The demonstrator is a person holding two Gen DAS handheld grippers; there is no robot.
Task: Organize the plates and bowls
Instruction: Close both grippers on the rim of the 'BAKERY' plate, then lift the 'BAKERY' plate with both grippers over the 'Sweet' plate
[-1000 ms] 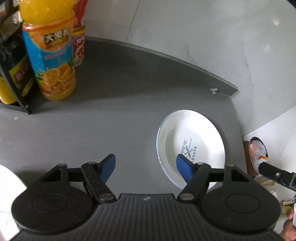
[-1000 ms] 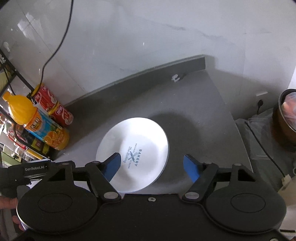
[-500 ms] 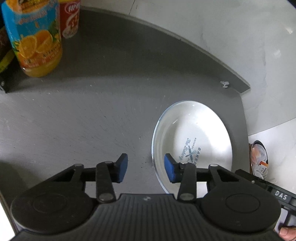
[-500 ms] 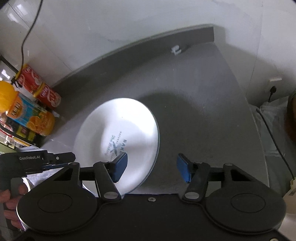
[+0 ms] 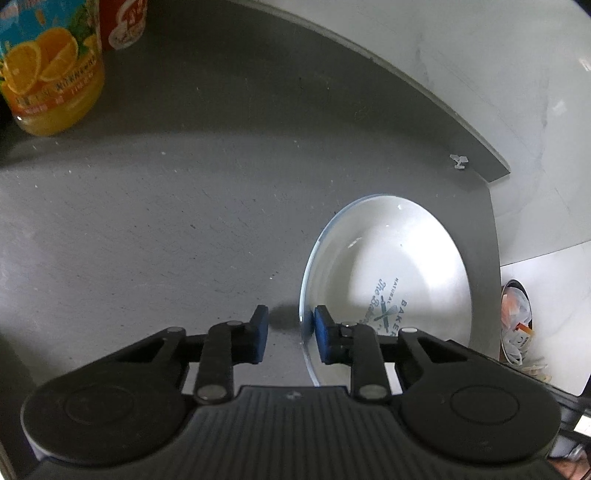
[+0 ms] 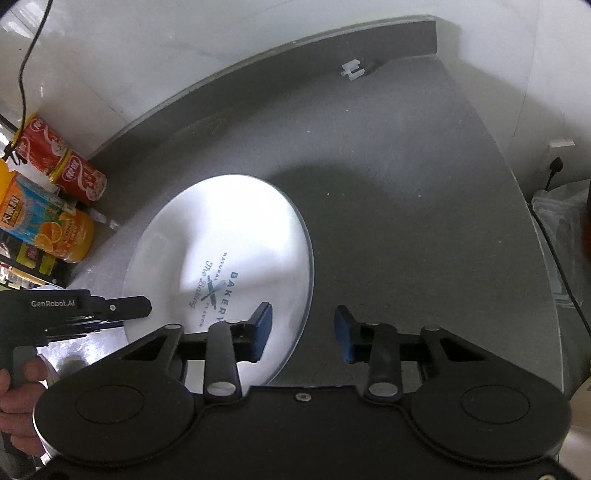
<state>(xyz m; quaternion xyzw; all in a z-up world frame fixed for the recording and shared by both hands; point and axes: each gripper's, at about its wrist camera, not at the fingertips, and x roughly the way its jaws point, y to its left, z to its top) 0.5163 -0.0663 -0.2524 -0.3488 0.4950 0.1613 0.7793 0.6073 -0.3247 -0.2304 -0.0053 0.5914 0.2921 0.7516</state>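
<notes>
Left wrist view: left gripper (image 5: 287,334) low over the grey countertop (image 5: 166,229), fingers pointing forward and straddling the near-left rim of the white plate (image 5: 391,273); jaws narrowed but not yet pressed on the rim, right blue pad (image 5: 322,334) inside the plate, left pad outside above the counter, a small gap visible on either side of the rim. Plate flat near the counter's right edge, printed with a "BAKERY" logo. Orange juice bottle (image 5: 48,70) and a red can (image 5: 123,22) far back at upper left, well apart from the plate. Small white clip (image 5: 459,161) by the raised back edge. Right wrist view: right gripper (image 6: 303,332) held above the plate (image 6: 221,236) at its near-right edge, jaws spread wide, left pad over the plate, right pad over bare countertop (image 6: 406,184), rim between them, nothing pinched. Left gripper (image 6: 110,308) reaching in level from the left to the plate's edge, marked "GenRobot.AI", a person's hand (image 6: 18,391) wrapped around its handle. Two red cans (image 6: 62,166) and the juice bottle (image 6: 44,229) at the left wall.
</notes>
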